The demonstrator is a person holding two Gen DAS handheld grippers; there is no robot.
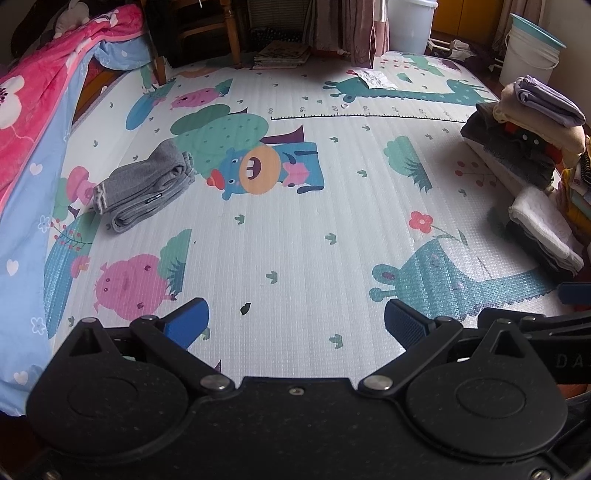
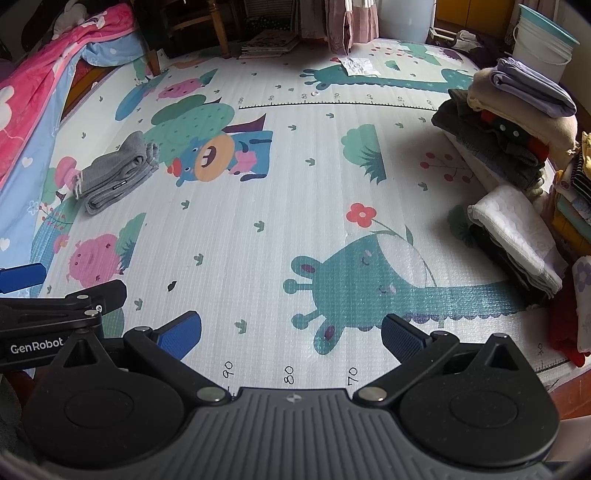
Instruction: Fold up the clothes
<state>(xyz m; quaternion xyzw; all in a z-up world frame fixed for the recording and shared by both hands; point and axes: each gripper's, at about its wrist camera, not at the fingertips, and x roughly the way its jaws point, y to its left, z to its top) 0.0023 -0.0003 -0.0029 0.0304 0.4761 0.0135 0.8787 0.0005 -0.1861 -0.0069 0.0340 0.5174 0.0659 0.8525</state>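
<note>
A folded grey garment (image 1: 144,186) lies on the cartoon play mat (image 1: 295,229) at the left; it also shows in the right wrist view (image 2: 116,173). My left gripper (image 1: 295,323) is open and empty, held above the mat's near part. My right gripper (image 2: 291,334) is open and empty, beside the left one, over the teal animal print. A pile of clothes (image 1: 532,147) sits at the mat's right edge, with a white folded piece (image 2: 517,232) in front of it. Neither gripper touches any garment.
A bed with a pink and blue quilt (image 1: 33,122) runs along the left. A wooden chair (image 1: 221,33), a stack of books (image 1: 282,55), a curtain and white buckets (image 1: 532,48) stand at the back. A crumpled paper (image 1: 373,78) lies on the mat's far side.
</note>
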